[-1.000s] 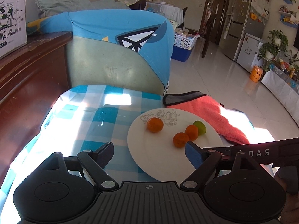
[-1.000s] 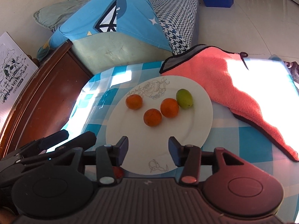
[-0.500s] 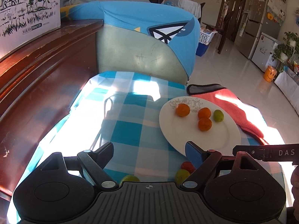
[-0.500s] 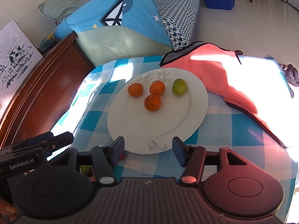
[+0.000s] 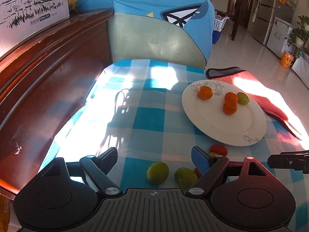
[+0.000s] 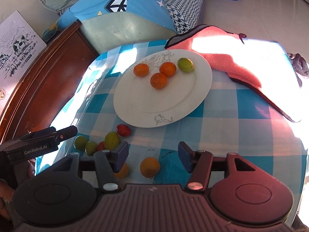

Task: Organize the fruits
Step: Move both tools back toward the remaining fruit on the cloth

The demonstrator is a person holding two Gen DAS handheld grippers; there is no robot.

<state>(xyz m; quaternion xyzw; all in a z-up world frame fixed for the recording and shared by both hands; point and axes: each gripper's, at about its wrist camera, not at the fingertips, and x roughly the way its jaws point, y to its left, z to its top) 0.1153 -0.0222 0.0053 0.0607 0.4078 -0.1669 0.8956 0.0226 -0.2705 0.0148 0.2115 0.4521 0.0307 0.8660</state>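
Note:
A white plate [image 6: 173, 100] on the blue checked tablecloth holds three oranges [image 6: 158, 80] and one green fruit [image 6: 185, 65]. Nearer to me, loose green and red fruits [image 6: 111, 140] lie off the plate. My right gripper [image 6: 152, 155] is open over a loose orange [image 6: 149, 167], and its pads do not touch it. A second orange [image 6: 121, 171] shows partly behind its left finger. My left gripper [image 5: 154, 157] is wide open above a green fruit [image 5: 157, 172], apart from it. Another green fruit [image 5: 185, 176] and a red one [image 5: 218, 150] lie beside its right finger. The plate [image 5: 231, 127] is ahead to the right.
A pink cloth [image 6: 231, 63] lies right of the plate and reaches the table's edge. A dark wooden cabinet [image 5: 38, 77] borders the table on the left, with a cow-printed box [image 5: 29, 9] on top. A sofa with a blue cover [image 5: 154, 9] stands behind the table.
Both grippers have drawn back from the plate toward the near side of the table, and the loose fruits have come into view. The right jaws stand a little wider.

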